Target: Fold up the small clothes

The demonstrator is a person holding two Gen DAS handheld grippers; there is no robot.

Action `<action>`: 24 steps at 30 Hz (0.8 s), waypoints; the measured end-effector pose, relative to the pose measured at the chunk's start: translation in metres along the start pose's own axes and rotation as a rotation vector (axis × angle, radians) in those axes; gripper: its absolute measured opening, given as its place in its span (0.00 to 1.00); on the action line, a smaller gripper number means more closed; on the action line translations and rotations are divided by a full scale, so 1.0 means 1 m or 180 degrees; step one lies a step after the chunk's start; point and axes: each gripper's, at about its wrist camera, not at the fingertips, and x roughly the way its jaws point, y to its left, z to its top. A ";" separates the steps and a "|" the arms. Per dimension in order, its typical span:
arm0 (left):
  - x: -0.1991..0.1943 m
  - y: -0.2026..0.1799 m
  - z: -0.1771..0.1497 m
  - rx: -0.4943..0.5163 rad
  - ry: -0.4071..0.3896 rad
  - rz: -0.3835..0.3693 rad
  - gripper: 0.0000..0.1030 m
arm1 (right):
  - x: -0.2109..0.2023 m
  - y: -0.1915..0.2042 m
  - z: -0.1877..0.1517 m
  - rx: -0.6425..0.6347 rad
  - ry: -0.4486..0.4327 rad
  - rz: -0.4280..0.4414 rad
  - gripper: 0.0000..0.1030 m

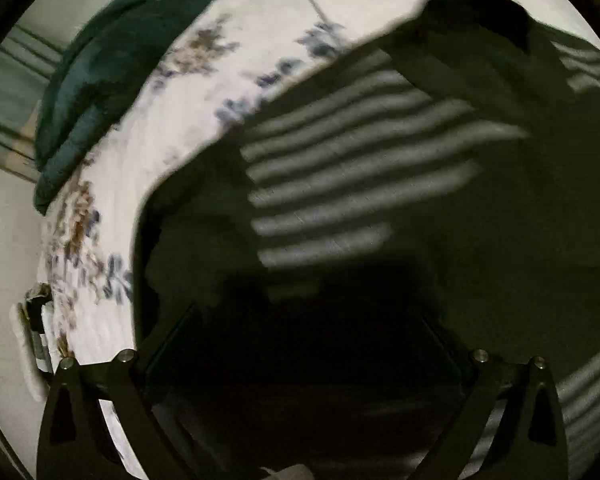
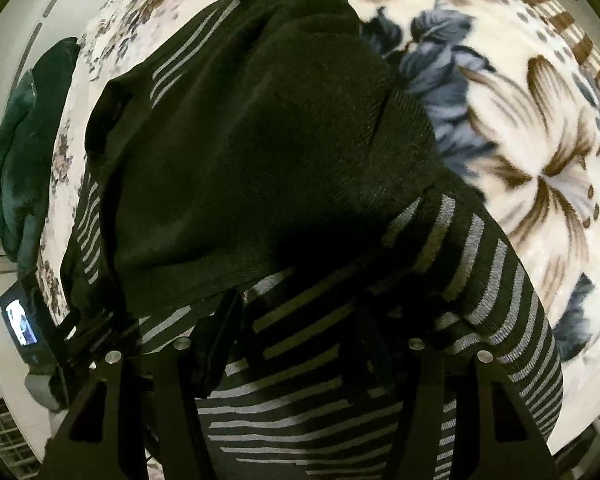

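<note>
Black knit sweater (image 2: 252,152), grey-striped, is lying bunched on plush floral blanket (image 2: 540,140). Right gripper (image 2: 296,320) is standing half-open over it; left gripper (image 1: 300,332) lost in shadow, state unclear.

On view are 1 black sweater with grey stripes (image 2: 260,152), 1 floral blanket (image 2: 540,128) beneath it, 1 dark green cloth (image 1: 112,64) (bunched at the blanket's edge), 1 small lit screen (image 2: 20,322) and 2 grippers.
</note>
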 end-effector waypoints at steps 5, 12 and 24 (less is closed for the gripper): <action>0.012 0.050 0.040 -0.0195 -0.0186 0.0602 1.00 | 0.004 -0.004 0.002 0.0004 -0.0026 -0.0017 0.59; 0.000 0.099 0.055 -0.0377 -0.0263 0.0632 1.00 | -0.002 -0.006 0.002 0.0114 -0.0012 0.0131 0.59; -0.006 -0.017 -0.001 0.0716 -0.0099 -0.0688 0.40 | 0.006 0.007 -0.004 0.0023 0.0161 0.0204 0.59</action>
